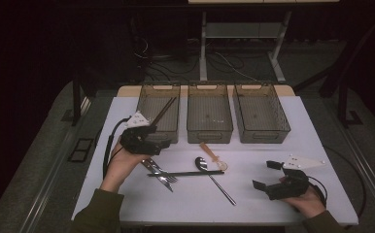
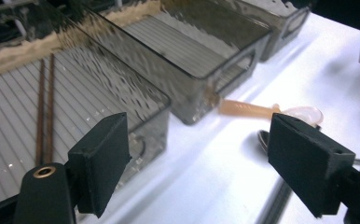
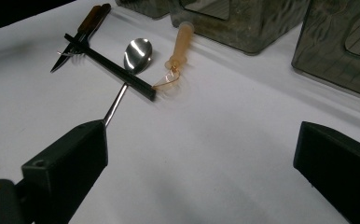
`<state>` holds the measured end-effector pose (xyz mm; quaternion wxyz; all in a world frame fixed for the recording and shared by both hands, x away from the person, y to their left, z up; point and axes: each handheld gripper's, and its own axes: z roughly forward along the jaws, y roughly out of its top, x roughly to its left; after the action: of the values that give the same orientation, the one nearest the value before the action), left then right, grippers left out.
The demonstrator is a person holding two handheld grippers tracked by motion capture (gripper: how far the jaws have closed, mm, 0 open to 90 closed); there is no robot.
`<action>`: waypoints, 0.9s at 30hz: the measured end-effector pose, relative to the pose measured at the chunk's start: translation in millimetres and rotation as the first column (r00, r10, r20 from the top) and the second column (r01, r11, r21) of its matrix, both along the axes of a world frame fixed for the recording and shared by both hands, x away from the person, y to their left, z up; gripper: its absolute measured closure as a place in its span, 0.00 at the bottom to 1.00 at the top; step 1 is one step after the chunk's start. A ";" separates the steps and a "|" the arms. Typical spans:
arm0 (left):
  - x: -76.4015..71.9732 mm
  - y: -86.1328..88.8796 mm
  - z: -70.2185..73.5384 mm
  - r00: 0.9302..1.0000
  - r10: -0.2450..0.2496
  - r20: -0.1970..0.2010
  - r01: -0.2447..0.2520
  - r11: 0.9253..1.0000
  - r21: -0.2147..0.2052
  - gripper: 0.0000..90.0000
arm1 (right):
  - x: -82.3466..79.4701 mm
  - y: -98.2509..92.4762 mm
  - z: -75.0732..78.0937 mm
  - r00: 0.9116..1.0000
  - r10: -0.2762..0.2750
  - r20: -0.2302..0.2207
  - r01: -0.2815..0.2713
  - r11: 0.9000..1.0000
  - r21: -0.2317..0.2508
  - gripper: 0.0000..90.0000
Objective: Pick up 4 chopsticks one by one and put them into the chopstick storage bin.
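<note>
My left gripper (image 1: 167,144) hovers open and empty just in front of the left bin (image 1: 151,124), over the table's left half. In the left gripper view its jaws (image 2: 201,154) frame bare table beside that bin (image 2: 99,70), where two brown chopsticks (image 2: 45,107) lie. Those chopsticks (image 1: 163,110) lean out over the bin's rim. My right gripper (image 1: 266,174) rests low at the front right, open, nothing between its jaws (image 3: 201,158). In the middle lie a fork (image 1: 159,172), a black chopstick (image 1: 185,173), a metal spoon (image 1: 202,164) and an orange plastic spoon (image 1: 213,155).
Three grey see-through bins stand in a row at the back; the middle bin (image 1: 210,114) and the right bin (image 1: 261,114) hold nothing I can see. The white table (image 1: 273,150) has bare room between the cutlery and my right gripper.
</note>
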<state>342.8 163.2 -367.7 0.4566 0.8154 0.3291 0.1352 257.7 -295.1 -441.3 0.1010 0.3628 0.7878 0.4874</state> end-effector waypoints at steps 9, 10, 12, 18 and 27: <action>-24.2 -2.5 -22.4 0.996 -0.071 -0.058 0.073 0.997 0.022 0.28 | -2.8 0.5 0.8 1.000 0.008 0.004 -0.008 1.000 0.001 0.03; -26.7 -3.0 -25.0 0.995 -0.078 -0.061 0.080 0.996 0.027 0.29 | -2.8 0.6 0.7 1.000 0.010 0.005 -0.010 1.000 0.000 0.03; -31.1 -4.1 -29.4 0.993 -0.095 -0.072 0.098 0.995 0.036 0.32 | -2.4 0.8 0.5 1.000 0.011 0.005 -0.011 1.000 -0.001 0.03; -34.8 -10.7 -38.8 0.985 -0.147 -0.087 0.153 0.986 0.066 0.44 | -0.7 1.5 0.1 1.000 0.010 0.003 -0.010 1.000 -0.004 0.03; -32.5 -20.4 -50.2 0.967 -0.214 -0.137 0.231 0.965 0.123 0.69 | -0.4 2.0 -0.2 1.000 0.012 0.001 -0.012 1.000 -0.006 0.03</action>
<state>310.3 142.8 -417.8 0.3904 0.8835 0.2528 0.0552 257.3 -293.2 -441.5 0.0996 0.3577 0.7912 0.4859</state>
